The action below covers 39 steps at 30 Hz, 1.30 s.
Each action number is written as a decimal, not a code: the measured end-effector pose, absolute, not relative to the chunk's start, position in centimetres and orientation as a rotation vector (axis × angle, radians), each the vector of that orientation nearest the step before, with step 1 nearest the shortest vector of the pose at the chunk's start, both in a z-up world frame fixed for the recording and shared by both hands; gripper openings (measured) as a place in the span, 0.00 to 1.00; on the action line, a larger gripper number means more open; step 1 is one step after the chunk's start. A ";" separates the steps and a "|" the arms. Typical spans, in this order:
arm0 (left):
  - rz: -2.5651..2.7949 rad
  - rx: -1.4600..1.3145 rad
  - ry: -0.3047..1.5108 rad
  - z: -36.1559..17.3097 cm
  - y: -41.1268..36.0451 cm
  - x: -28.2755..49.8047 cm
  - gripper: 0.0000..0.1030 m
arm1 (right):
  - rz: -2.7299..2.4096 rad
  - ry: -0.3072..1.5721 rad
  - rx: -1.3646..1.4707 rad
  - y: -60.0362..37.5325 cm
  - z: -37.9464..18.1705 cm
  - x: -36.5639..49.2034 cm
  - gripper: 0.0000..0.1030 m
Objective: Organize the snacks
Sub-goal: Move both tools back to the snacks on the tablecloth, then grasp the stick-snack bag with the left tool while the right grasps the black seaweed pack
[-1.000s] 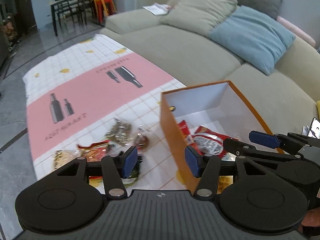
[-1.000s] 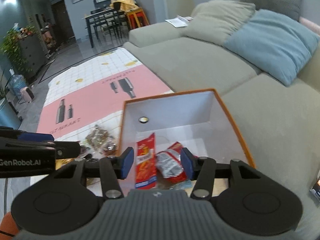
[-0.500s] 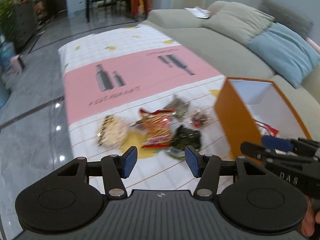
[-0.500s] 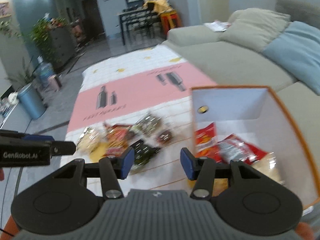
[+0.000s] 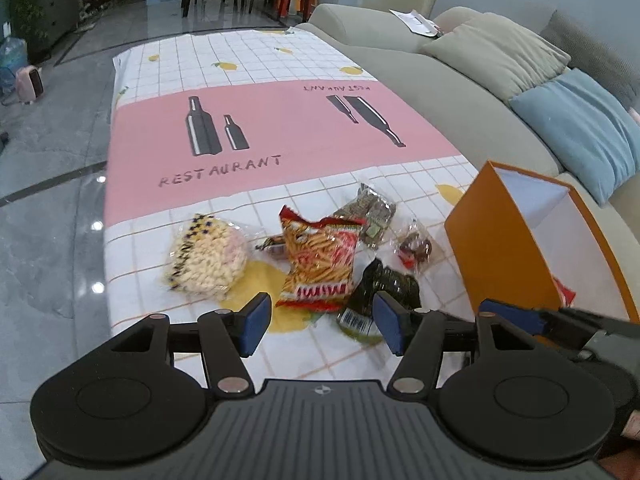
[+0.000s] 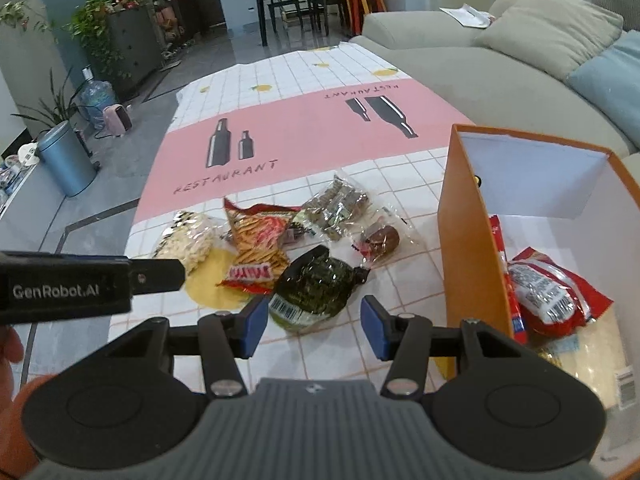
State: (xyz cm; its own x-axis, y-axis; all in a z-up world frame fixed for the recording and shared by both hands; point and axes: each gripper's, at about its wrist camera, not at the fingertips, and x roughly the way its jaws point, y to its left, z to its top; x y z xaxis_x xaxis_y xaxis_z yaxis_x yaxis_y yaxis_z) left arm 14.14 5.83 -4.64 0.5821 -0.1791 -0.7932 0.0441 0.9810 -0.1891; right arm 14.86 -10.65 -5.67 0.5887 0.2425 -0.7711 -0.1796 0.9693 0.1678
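Note:
Several loose snacks lie on the tablecloth: a popcorn bag [image 5: 208, 258], a red-orange stick-snack bag [image 5: 320, 260], a dark green bag [image 6: 316, 284], a clear bag of greenish pieces [image 6: 334, 208] and a small packet with a brown piece [image 6: 380, 240]. To their right stands the orange box [image 6: 468, 240] with red packs [image 6: 548, 292] inside. My left gripper [image 5: 322, 320] hovers over the near end of the stick-snack bag, its jaws opening with nothing between them. My right gripper [image 6: 314, 326] is open just above the dark green bag, not touching it.
The checked and pink tablecloth [image 5: 280, 128] ends at the table's left edge, with grey floor [image 5: 48, 200] beyond. A beige couch [image 5: 460, 92] with cushions runs along the right behind the box. A bin and water bottle stand far left.
Both grippers have swung left from the orange box to the snack pile and come down closer to it. The left jaws stand slightly wider.

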 end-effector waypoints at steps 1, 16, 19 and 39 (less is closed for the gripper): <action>-0.132 -0.172 0.945 -4.9 5.8 14.8 0.68 | 0.241 0.912 0.071 -10.6 -6.0 15.4 0.49; -0.081 -0.186 1.088 -11.2 3.9 21.9 0.69 | 0.243 0.945 0.074 -10.3 -9.1 19.6 0.48; -0.076 -0.187 1.093 -11.7 4.1 22.4 0.64 | 0.271 0.931 0.052 -9.8 -9.4 19.7 0.48; -0.062 -0.300 1.042 -8.7 8.3 19.7 0.46 | 0.254 1.023 0.000 -7.0 -12.3 22.4 0.64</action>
State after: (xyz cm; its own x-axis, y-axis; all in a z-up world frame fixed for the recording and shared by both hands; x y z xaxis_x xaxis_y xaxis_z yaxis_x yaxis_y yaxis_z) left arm 19.73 8.28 -8.69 0.5063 -0.1921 -0.8407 -0.0913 0.9575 -0.2738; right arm 22.37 -7.00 -12.32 0.4938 0.2093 -0.8440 -0.2091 0.9707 0.1184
